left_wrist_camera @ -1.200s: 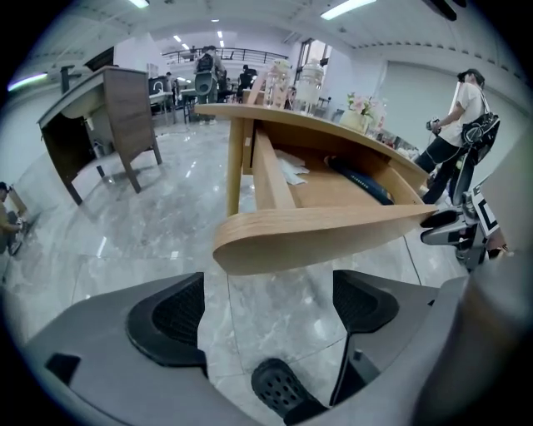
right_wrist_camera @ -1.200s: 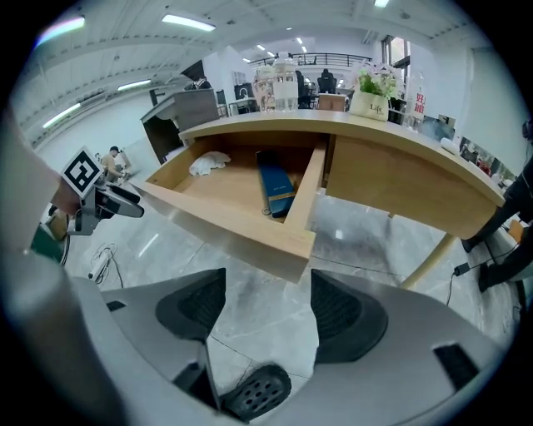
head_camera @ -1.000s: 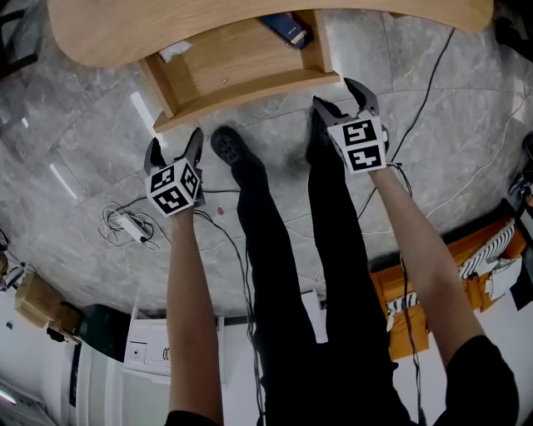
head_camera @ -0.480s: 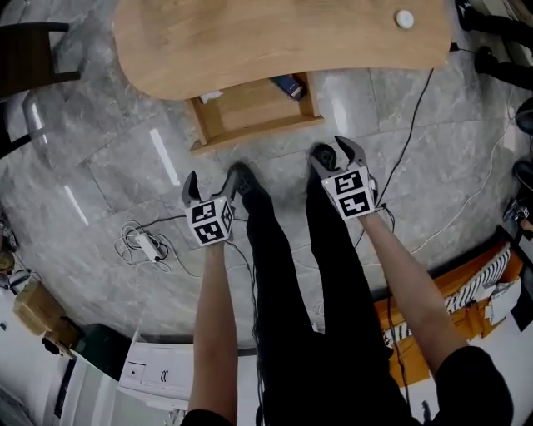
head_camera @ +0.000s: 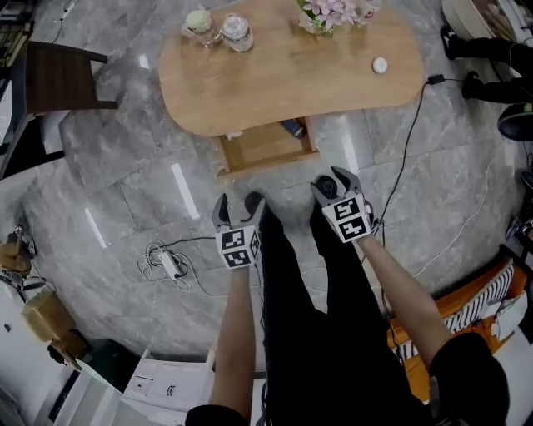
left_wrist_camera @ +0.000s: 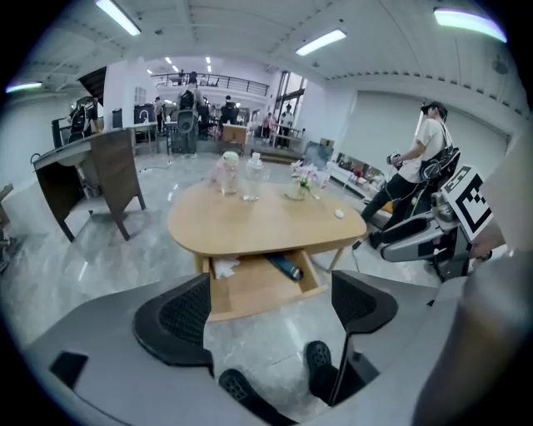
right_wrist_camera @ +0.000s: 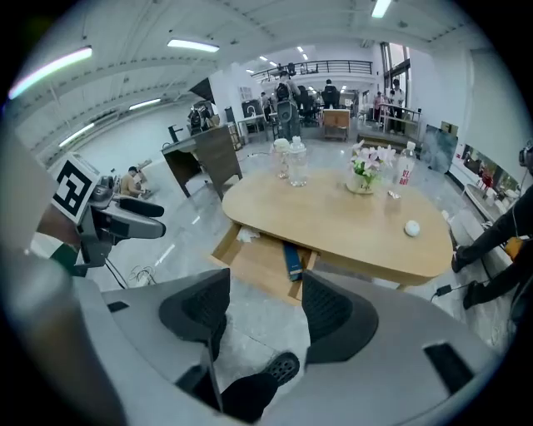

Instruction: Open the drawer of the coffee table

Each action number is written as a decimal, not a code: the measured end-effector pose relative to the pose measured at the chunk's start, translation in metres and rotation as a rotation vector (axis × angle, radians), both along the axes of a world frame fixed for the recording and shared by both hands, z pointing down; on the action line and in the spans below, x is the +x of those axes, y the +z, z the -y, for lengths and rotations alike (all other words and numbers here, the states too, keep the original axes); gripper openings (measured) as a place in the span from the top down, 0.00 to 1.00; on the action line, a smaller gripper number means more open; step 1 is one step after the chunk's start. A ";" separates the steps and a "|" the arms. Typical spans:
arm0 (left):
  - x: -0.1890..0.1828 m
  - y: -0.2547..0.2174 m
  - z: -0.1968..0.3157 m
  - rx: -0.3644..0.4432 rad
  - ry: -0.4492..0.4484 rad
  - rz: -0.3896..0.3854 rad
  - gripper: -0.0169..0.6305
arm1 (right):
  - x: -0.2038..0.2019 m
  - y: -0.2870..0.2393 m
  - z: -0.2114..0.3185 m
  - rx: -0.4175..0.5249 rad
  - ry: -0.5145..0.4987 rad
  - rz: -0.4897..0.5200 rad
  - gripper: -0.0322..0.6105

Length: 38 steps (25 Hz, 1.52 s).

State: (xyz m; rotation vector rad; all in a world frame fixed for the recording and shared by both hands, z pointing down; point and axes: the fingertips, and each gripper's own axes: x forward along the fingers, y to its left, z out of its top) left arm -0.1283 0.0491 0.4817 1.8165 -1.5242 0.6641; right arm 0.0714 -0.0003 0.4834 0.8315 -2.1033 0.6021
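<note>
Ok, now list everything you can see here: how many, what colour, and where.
coffee table: one, light wood, oval, ahead of the person
drawer: one, light wood, pulled open under the table's near edge
flat item: one, dark blue, drawer's right rear
crumpled paper: one, white, drawer's left rear
jars: two, clear, tabletop's far left
flowers: one bunch, pink, tabletop's far edge
round object: one, white, tabletop's right
chair: one, dark brown, left of table
power strip: one, white, on floor with cables
legs: two, black trousers
left gripper: jaws apart, empty
right gripper: jaws apart, empty
</note>
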 end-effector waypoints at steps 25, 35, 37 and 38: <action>0.123 -0.258 0.010 0.388 -0.043 -0.033 0.73 | 0.077 -0.246 0.012 0.286 -0.176 0.209 0.84; 0.130 -0.333 0.006 0.533 -0.026 -0.012 0.91 | 0.087 -0.317 0.014 0.393 -0.127 0.317 0.92; 0.132 -0.351 0.010 0.564 -0.011 -0.010 0.93 | 0.086 -0.334 0.015 0.411 -0.114 0.347 0.93; 0.133 -0.360 0.011 0.580 -0.004 -0.010 0.94 | 0.085 -0.342 0.014 0.410 -0.112 0.365 0.93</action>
